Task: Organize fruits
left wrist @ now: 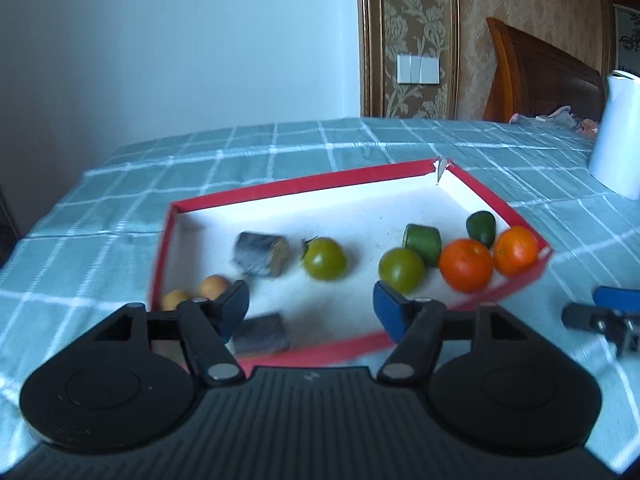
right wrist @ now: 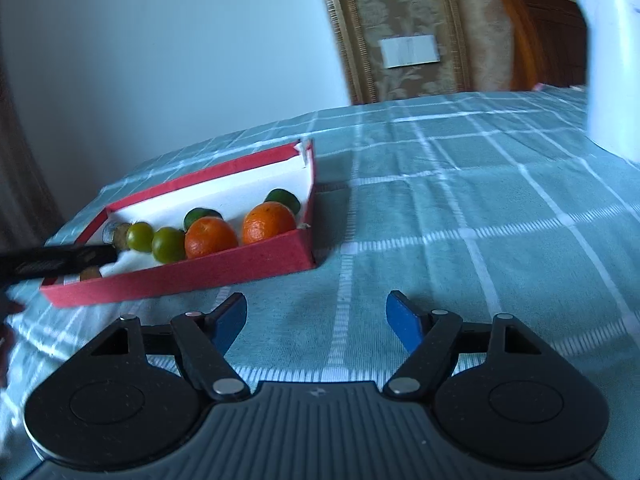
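Note:
A red box with a white inside (left wrist: pixel 304 182) lies on the checked cloth and holds the fruit. In it are two oranges (left wrist: pixel 466 265), two green tomatoes (left wrist: pixel 324 259), two dark green pieces (left wrist: pixel 423 243), two grey cylinder pieces (left wrist: pixel 262 253) and two small yellow fruits (left wrist: pixel 214 286). My left gripper (left wrist: pixel 311 307) is open and empty over the box's near edge. My right gripper (right wrist: pixel 316 318) is open and empty over bare cloth, right of the box (right wrist: pixel 256 268). The oranges (right wrist: pixel 210 237) and green tomatoes (right wrist: pixel 168 244) show there too.
A white jug (left wrist: pixel 618 136) stands at the right on the teal checked tablecloth (right wrist: pixel 460 208). The right gripper's tip (left wrist: pixel 604 316) shows at the right edge of the left view. The left gripper (right wrist: pixel 52 260) reaches into the box's left end. A wall and wooden headboard stand behind.

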### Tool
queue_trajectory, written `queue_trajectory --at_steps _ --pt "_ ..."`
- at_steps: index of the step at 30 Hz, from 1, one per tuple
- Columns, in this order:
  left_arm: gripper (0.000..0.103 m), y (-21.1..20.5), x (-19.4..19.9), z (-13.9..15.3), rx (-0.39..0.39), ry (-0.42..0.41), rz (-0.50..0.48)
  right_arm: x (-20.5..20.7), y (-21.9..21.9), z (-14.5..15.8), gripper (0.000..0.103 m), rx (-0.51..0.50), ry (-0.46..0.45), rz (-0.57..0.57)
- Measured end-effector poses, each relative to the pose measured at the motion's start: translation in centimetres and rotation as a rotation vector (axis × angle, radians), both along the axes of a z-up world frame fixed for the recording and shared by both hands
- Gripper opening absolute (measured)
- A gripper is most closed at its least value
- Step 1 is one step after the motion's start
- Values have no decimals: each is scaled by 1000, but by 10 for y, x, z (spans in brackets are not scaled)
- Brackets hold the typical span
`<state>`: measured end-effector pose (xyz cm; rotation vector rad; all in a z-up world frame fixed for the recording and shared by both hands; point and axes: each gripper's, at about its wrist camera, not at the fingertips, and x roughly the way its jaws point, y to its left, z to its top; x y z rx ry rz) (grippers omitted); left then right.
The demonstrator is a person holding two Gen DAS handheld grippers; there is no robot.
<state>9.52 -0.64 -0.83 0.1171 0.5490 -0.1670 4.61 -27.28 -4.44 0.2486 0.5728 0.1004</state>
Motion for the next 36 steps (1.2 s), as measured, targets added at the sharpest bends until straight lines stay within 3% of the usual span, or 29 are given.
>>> queue_trajectory --at_steps 4,7,12,23,25,27,36 --pt "76 20 -34 0 -2 -36 32 -17 29 3 77 -68 -27 41" --pt "76 32 -48 -5 -17 -28 52 -24 55 8 77 -139 -63 58" --pt "76 47 -59 -19 -9 6 61 -23 84 6 77 -182 -40 88" --pt "82 60 -46 -37 -33 55 54 -14 100 -1 86 -188 39 84" --pt "85 59 -42 -38 -42 59 50 -13 108 -2 87 -237 49 87" --pt "85 59 -40 -38 -51 63 39 -11 115 -3 103 -285 65 70" --pt "92 56 -35 -39 -64 77 -15 -10 110 -4 103 -255 75 69"
